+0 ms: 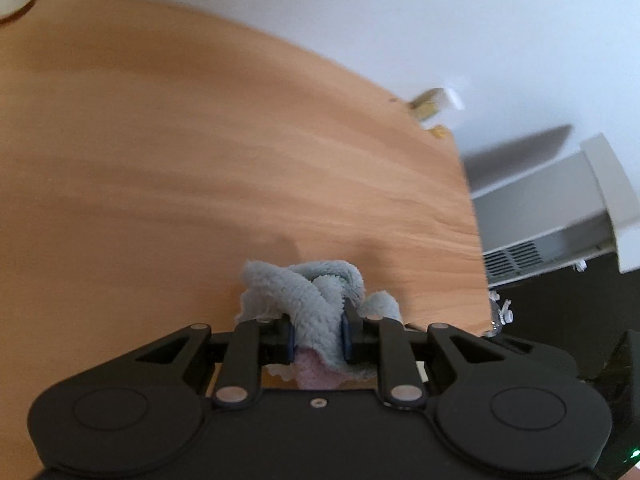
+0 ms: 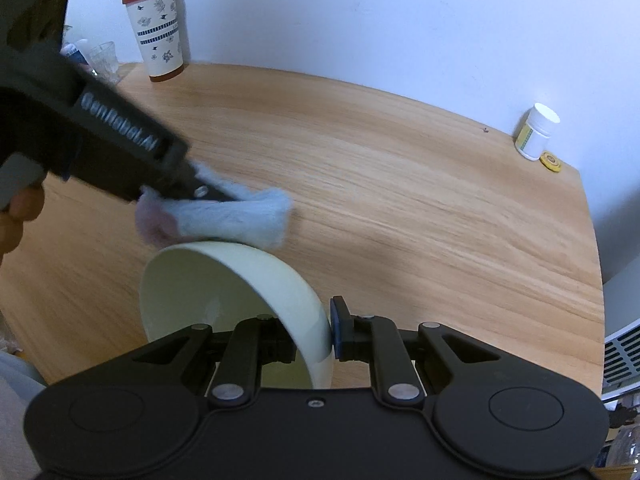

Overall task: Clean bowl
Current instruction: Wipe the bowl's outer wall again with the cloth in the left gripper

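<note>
The pale cream ceramic bowl (image 2: 236,300) is standing tipped on edge above the light wooden tabletop (image 2: 400,200), its hollow facing left in the right wrist view and its rim running away from the camera. The right gripper (image 2: 316,336) is clenching the near part of the bowl's wall, one black finger inside the hollow and the blue-padded finger (image 2: 340,332) outside against the glaze. The left gripper (image 1: 318,338) is clamping a bunched grey-blue terry cloth (image 1: 308,292) with a pink patch at its back, the blue pads (image 1: 347,334) sunk into the pile.

Seen from the right wrist, the left gripper (image 2: 200,192) is reaching in from the upper left, and the cloth (image 2: 228,220) is sitting just at the far top of the bowl's rim, touching it or very nearly so; motion blur is making the contact hard to tell. So the cloth-bearing left hand is lying beyond and above the bowl's opening, and the hollow is opening toward that hand's side. By my reading the wiping is under way, and the next stroke is calling for the cloth to dip down into the hollow while the right hand keeps the bowl steady.

A patterned white travel cup with a red lid (image 2: 156,28) and a small white pill bottle (image 2: 536,132) are standing well apart at the table's far edge.
</note>
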Available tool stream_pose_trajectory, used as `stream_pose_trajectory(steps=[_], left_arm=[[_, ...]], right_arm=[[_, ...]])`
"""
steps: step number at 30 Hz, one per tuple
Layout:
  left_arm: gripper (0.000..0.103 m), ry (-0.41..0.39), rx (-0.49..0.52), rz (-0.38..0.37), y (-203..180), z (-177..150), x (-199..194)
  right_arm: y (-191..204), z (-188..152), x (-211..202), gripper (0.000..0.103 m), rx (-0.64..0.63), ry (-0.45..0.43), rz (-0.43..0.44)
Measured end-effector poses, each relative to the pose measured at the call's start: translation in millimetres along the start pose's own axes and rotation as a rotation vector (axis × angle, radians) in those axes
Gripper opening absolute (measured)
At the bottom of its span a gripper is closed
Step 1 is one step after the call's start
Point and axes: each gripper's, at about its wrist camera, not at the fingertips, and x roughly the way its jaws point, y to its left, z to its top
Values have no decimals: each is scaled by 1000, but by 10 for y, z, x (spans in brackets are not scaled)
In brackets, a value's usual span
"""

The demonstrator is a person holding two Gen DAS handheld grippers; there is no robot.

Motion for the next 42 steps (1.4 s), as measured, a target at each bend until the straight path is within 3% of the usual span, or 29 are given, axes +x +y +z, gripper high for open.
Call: stream_pose_trajectory(steps=[4, 12, 19, 23, 29, 35, 38, 42], left_arm=[[19, 30, -34, 12, 116, -27, 57], [18, -7, -24, -75, -58, 72, -59], [18, 4, 121, -115, -562, 140, -5], [19, 13, 212, -102, -744, 127, 61], [20, 0, 155, -87, -566, 130, 43], [20, -11, 35, -61, -231, 154, -1], [20, 12, -49, -45, -29, 160, 17], [20, 41, -87, -12, 135, 98, 35]], right_arm=[[37, -8, 28, 18, 0, -4, -7], [-4, -9, 24, 19, 32, 18, -1], [-26, -27, 37, 19, 60, 27, 2], [-42, -44, 44, 19, 75, 36, 3], [-49, -71, 41, 19, 104, 24, 7], [-26, -72, 42, 19, 116, 14, 15], [-19, -82, 46, 19, 122, 10, 14], [-11, -91, 55, 19, 127, 14, 10]])
